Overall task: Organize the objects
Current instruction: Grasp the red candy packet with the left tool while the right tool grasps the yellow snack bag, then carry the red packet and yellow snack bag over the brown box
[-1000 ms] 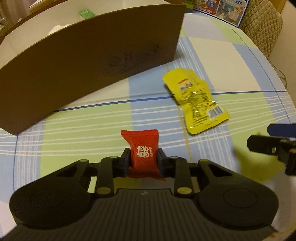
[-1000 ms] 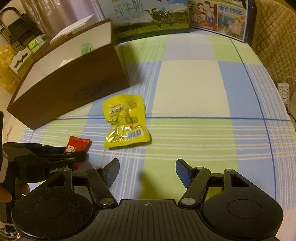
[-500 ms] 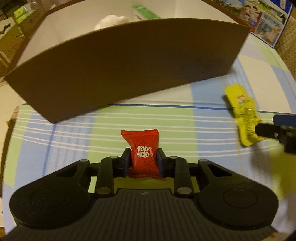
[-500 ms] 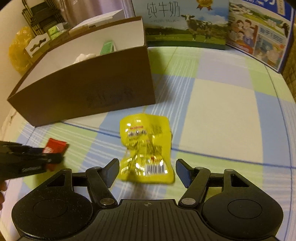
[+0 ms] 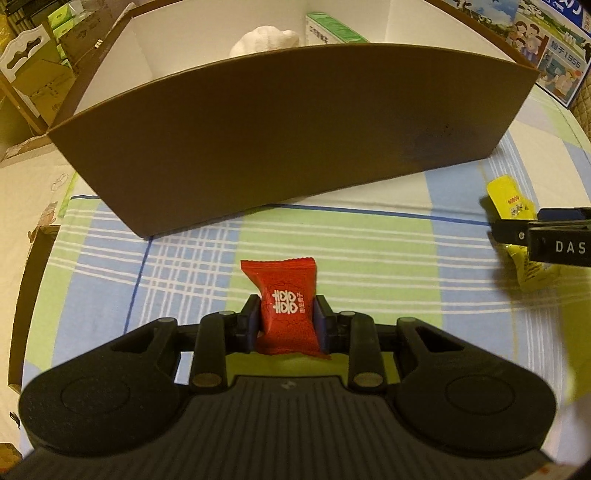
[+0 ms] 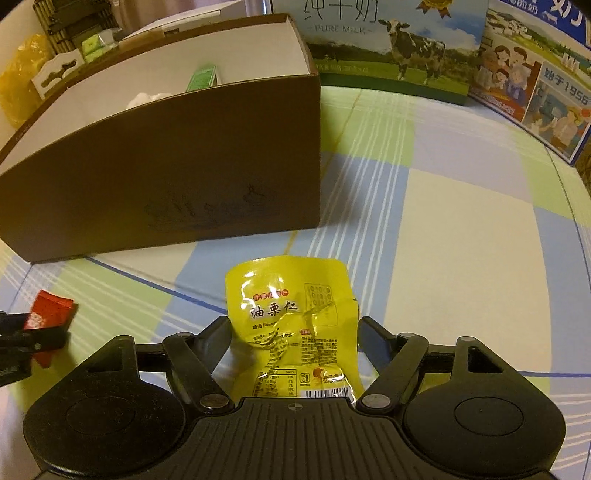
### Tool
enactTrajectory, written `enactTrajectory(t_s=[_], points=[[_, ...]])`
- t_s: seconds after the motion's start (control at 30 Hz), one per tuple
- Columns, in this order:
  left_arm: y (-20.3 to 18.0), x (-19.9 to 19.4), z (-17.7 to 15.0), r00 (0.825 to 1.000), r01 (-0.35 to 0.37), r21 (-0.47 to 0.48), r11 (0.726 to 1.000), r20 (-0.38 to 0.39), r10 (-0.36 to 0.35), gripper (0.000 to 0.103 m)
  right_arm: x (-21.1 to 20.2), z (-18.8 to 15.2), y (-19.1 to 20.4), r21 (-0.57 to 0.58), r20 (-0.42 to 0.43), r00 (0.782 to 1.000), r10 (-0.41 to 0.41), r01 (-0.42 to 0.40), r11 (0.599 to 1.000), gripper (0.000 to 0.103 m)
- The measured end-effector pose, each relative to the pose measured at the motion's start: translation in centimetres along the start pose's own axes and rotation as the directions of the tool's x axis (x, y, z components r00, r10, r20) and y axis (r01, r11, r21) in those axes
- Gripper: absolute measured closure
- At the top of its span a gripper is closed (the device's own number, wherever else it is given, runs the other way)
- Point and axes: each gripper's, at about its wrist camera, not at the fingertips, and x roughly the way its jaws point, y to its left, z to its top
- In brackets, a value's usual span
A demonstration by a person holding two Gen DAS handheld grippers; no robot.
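A red wrapped candy (image 5: pixel 284 295) is pinched between the pads of my left gripper (image 5: pixel 286 317), which is shut on it just in front of the brown cardboard box (image 5: pixel 288 140). The yellow snack packet (image 6: pixel 291 295) lies flat on the checked tablecloth between the fingers of my right gripper (image 6: pixel 293 328). Its jaws are opening and the pads stand beside the packet's edges without pressing. In the right wrist view the red candy (image 6: pixel 48 310) and the left gripper (image 6: pixel 22 336) show at the far left. The left wrist view catches the yellow packet (image 5: pixel 509 199) at its right edge.
The open box (image 6: pixel 166 177) has white inner walls and holds a small green carton (image 5: pixel 332 31) and a white crumpled thing (image 5: pixel 264 40). Two milk cartons (image 6: pixel 388 48) stand at the table's back. Shelves with clutter are beyond the table's left edge.
My left gripper carried the red candy closer to the box's front wall. My right gripper came down over the yellow packet, which now lies between its fingers, and its jaws spread wider.
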Motion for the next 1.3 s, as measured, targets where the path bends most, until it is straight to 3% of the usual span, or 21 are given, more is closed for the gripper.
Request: enactTrajectory(t_s=[0.57, 0.77, 0.97, 1.23, 1.3], points=[[0.0, 0.0, -0.4, 1.0, 0.009, 0.008, 1.0, -0.002, -0.009, 0.078, -1.3, -0.8, 0.8, -0.045, -0.015, 0.999, 0.035, -0.036, 0.998, 0.044], [0.1, -0.7, -1.2, 1.0, 0.011, 0.014, 1.0, -0.001, -0.011, 0.078, -2.4, -0.8, 1.2, -0.066, 0.006, 0.998, 0.06, -0.059, 0.996, 0.059], [0.2, -1.0, -1.7, 1.0, 0.004, 0.006, 1.0, 0.004, -0.004, 0.078, -3.1, -1.1, 0.6, -0.035, 0.017, 0.998, 0.068, -0.068, 0.997, 0.061], [1.3, -1.6, -2.3, 1.0, -0.007, -0.022, 1.0, 0.004, 0.007, 0.078, -4.7, -1.4, -4.0, 0.108, 0.021, 0.998, 0.055, -0.057, 0.993, 0.061], [1.2, -1.4, -2.3, 1.0, -0.005, -0.022, 1.0, 0.001, 0.005, 0.078, -4.6, -1.6, -4.9, 0.116, -0.009, 0.999, 0.053, -0.052, 0.992, 0.05]])
